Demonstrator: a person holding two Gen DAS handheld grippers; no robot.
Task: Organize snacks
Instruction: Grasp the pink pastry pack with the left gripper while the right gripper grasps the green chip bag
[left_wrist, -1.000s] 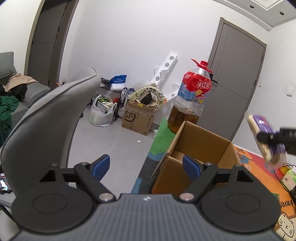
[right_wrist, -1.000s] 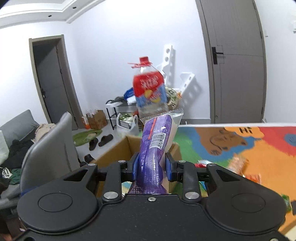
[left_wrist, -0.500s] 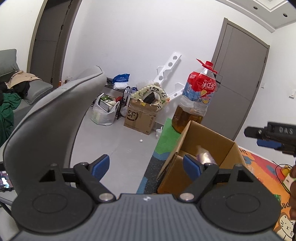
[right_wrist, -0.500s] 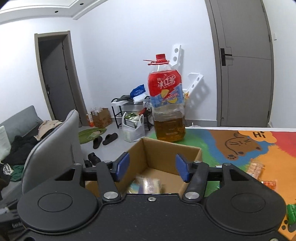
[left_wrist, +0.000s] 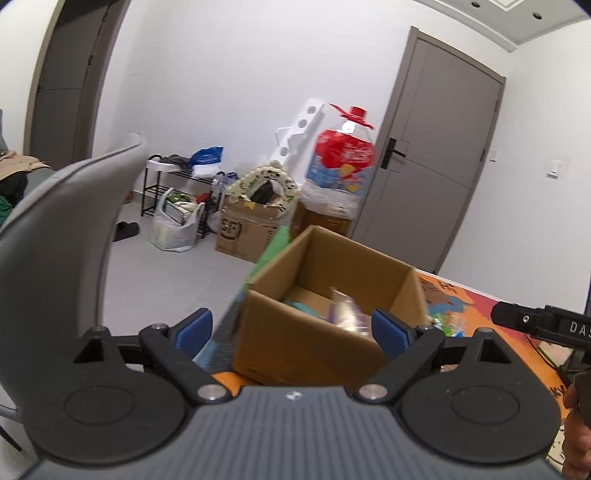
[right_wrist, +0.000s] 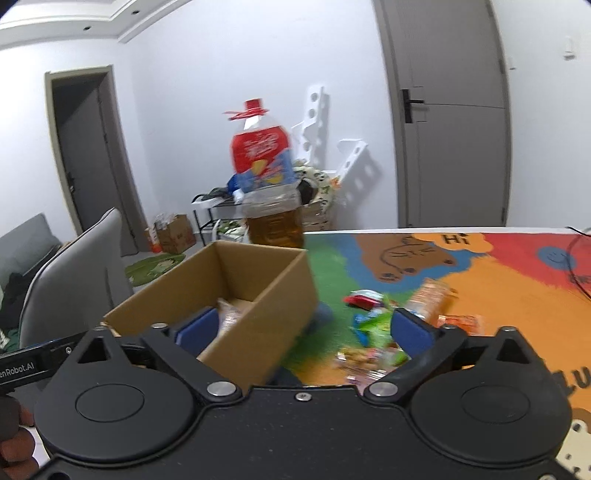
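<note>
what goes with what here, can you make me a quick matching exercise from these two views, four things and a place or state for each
Things:
1. cardboard box
2. oil bottle
3. loose snack packets
4. right gripper

Places or states:
a. scattered on the colourful mat, right of the box
b. open, nothing between its pads
c. standing upright behind the box
d. open-topped, already holding some packets

Pairs: 1-d, 2-c, 3-a, 4-b

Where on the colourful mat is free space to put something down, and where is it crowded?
The mat is bare to the right, behind the snack packets. Between the cardboard box and the right gripper, loose packets crowd it. The oil bottle stands behind the box.
</note>
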